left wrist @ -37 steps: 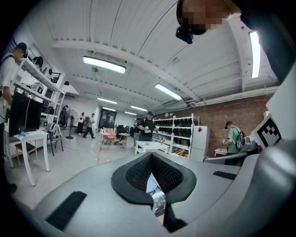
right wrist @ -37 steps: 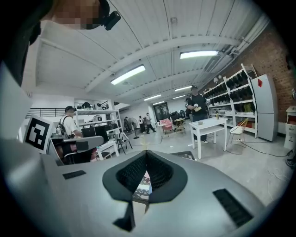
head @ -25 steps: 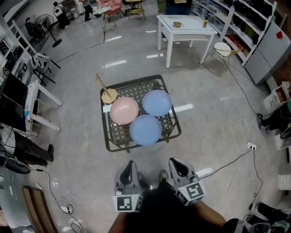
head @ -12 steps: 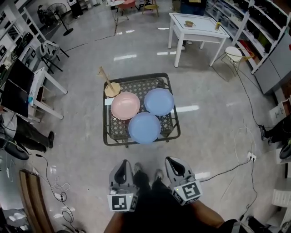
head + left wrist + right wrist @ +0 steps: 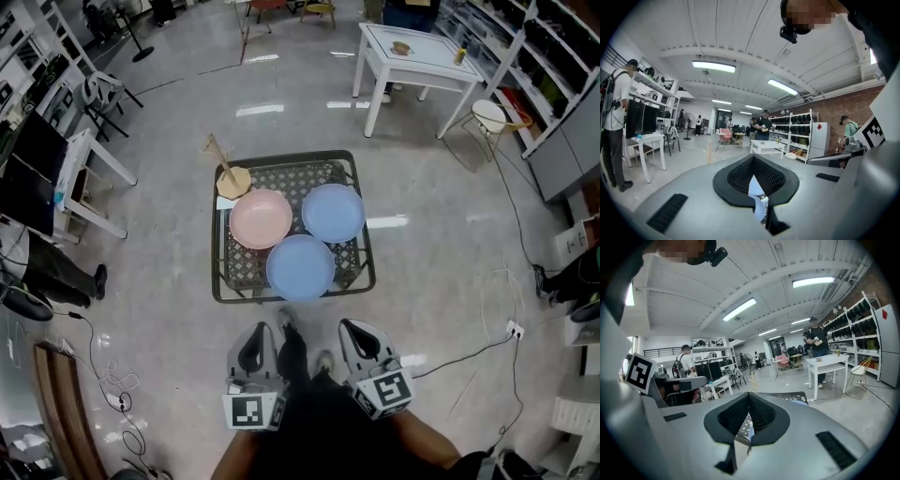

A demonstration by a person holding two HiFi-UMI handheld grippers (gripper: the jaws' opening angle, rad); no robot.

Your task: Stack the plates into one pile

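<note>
Both claws hang low at the bottom of the head view, close to the person's body. The left claw (image 5: 255,345) and the right claw (image 5: 361,339) each have their jaws pressed together on nothing. Their own views show only slivers of mesh and blue plate through the gap under the pads. Over the last second they have kept that pose.

The three plates lie as they did before, flat and separate. The pink plate (image 5: 261,218) is at centre left, the far blue plate (image 5: 333,212) is to its right, and the near blue plate (image 5: 300,266) is below both. Their rims touch or nearly touch, but no plate rests on another, so the pile is not begun.

What has changed is the view. The black mesh table (image 5: 217,281) sits slightly higher in the frame, and the white table (image 5: 412,52) at upper right has drifted rightward. A shoe (image 5: 286,321) now shows just below the mesh table's near edge. That suggests the person is stepping up to it, and a claw must open before any plate can be lifted.
</note>
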